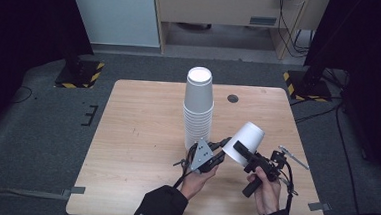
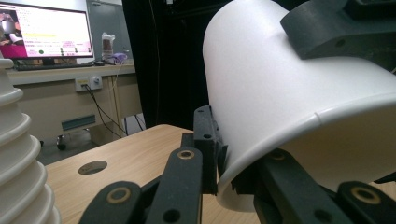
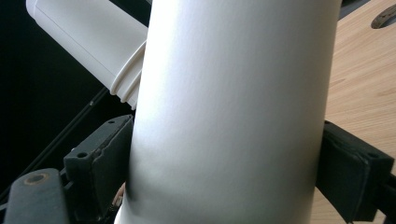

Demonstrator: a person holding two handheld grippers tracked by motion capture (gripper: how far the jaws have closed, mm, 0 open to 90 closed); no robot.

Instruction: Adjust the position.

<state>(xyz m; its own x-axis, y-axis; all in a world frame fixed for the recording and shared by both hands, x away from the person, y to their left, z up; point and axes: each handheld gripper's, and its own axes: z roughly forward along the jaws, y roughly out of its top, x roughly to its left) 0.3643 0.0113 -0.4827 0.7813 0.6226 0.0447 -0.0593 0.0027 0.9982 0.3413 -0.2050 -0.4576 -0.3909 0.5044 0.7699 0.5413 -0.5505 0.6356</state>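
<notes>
Holding one white paper cup between both tools, we keep it lifted clear of the wooden table, tilted, with its closed base pointing up and away from us and its open mouth toward the left gripper.

Nearest to us, in the left gripper view, that tool's jaws are pinched on the cup's rim: one jaw lies inside the mouth, the other outside, with the thin wall between them. We judge this a rim grip meant to steady or peel the cup.

The right gripper is clamped across the cup's body; in the right gripper view its two pads sit on opposite sides of the wall, so the cup is carried mainly by this tool. Both hands lie just behind the cup, close together.

Beyond the left gripper's tips, and just to the side, stands the tall stack of inverted cups, upright on the table and apart from the held cup. We judge the single cup belongs with that stack.

Farther off still, a round grommet hole sits near the table's far edge.
</notes>
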